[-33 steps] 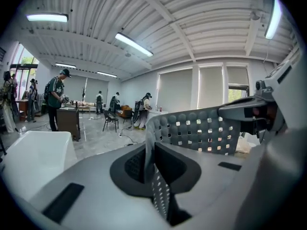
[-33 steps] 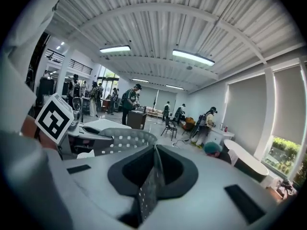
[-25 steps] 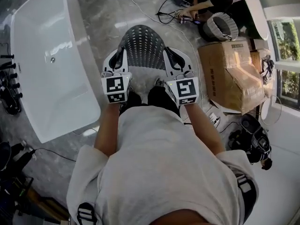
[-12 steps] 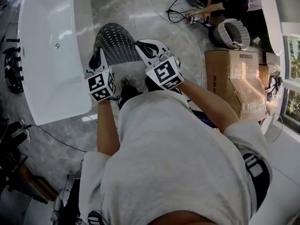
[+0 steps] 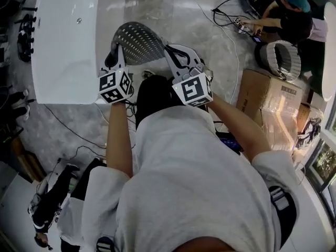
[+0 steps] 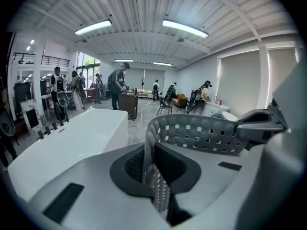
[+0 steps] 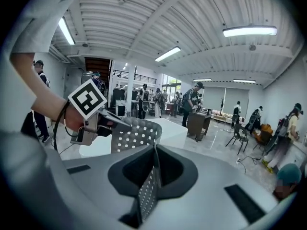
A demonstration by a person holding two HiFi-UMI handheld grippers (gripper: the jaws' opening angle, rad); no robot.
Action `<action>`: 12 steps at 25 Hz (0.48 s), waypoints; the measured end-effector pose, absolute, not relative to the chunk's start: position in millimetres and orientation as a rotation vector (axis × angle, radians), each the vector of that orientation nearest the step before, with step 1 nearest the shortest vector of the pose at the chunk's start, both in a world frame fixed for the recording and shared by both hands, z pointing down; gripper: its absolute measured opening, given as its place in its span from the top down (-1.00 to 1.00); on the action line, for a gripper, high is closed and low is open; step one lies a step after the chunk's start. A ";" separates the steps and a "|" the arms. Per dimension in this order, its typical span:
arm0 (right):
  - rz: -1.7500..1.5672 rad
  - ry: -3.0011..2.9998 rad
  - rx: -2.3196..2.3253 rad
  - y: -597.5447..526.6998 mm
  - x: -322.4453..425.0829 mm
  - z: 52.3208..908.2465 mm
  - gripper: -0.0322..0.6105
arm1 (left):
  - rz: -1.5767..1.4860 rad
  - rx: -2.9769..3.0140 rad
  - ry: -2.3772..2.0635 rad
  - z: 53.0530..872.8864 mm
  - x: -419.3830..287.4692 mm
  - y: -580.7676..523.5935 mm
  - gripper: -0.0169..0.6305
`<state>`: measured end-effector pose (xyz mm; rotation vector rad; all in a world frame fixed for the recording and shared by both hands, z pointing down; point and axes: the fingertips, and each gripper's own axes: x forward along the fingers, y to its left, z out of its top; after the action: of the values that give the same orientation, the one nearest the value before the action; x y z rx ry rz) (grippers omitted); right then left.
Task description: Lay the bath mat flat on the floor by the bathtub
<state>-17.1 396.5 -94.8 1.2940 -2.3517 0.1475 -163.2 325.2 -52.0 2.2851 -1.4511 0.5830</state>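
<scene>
The bath mat (image 5: 137, 40) is grey rubber full of small holes, and it hangs in the air between my two grippers. My left gripper (image 5: 114, 51) is shut on the mat's left edge, right beside the white bathtub (image 5: 65, 46). My right gripper (image 5: 171, 52) is shut on the opposite edge. In the left gripper view the mat (image 6: 206, 134) curves away from the jaws (image 6: 154, 174), with the bathtub (image 6: 67, 138) to the left. In the right gripper view the mat (image 7: 135, 134) stands pinched edge-on in the jaws (image 7: 151, 172).
Black taps (image 5: 25, 28) stand on the tub's far side. A cardboard box (image 5: 268, 101), a round ribbed basket (image 5: 278, 59) and a crouching person (image 5: 286, 14) are at the right. Cables (image 5: 223, 41) run over the grey marble floor. Black gear (image 5: 50, 206) lies lower left.
I have turned toward the bathtub, which now lies close at the upper left. Both grippers have carried the mat leftward to the tub's end, still holding its two edges.
</scene>
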 end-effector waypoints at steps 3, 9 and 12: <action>0.226 -2.327 1.295 382.7 -14.7 -67.4 0.82 | 0.614 2.253 -1.417 -25.9 -165.9 316.9 0.86; 0.325 -2.273 1.283 360.1 -13.9 -21.8 0.82 | 0.629 2.213 -1.386 27.4 -178.6 290.6 0.86; 0.377 -2.277 1.234 360.7 -33.5 7.3 0.82 | 0.660 2.207 -1.390 54.8 -190.4 276.8 0.86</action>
<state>-33.5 360.7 7.3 1.2336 -2.2775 0.3765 -190.4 276.8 54.8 2.2066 -1.3899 0.6595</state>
